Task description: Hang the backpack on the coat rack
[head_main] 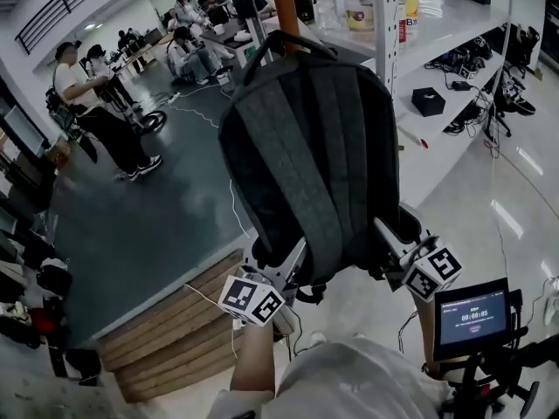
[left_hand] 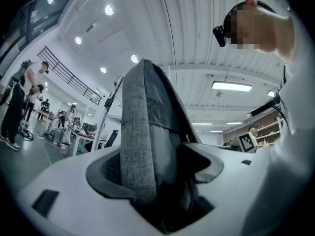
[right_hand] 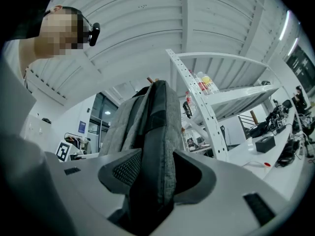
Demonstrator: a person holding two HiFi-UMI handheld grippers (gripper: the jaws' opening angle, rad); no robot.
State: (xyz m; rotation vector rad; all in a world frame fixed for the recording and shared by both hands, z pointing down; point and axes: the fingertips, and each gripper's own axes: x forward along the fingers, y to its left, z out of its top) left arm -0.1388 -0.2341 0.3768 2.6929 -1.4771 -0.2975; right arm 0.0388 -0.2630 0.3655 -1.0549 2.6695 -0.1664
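Holding grey backpack (head_main: 306, 147) up, clamped in left gripper (left_hand: 152, 168) and right gripper (right_hand: 157, 173); near brown pole (head_main: 282, 3) at top, white shelf (head_main: 454, 14) upper right.

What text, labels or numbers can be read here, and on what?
"00:00:05", on the small screen at the head view's lower right; its top line is blurred.
Bottle labels on the shelf: too small to read.
Blue wall sign: too small.
Backpack: no print shows.
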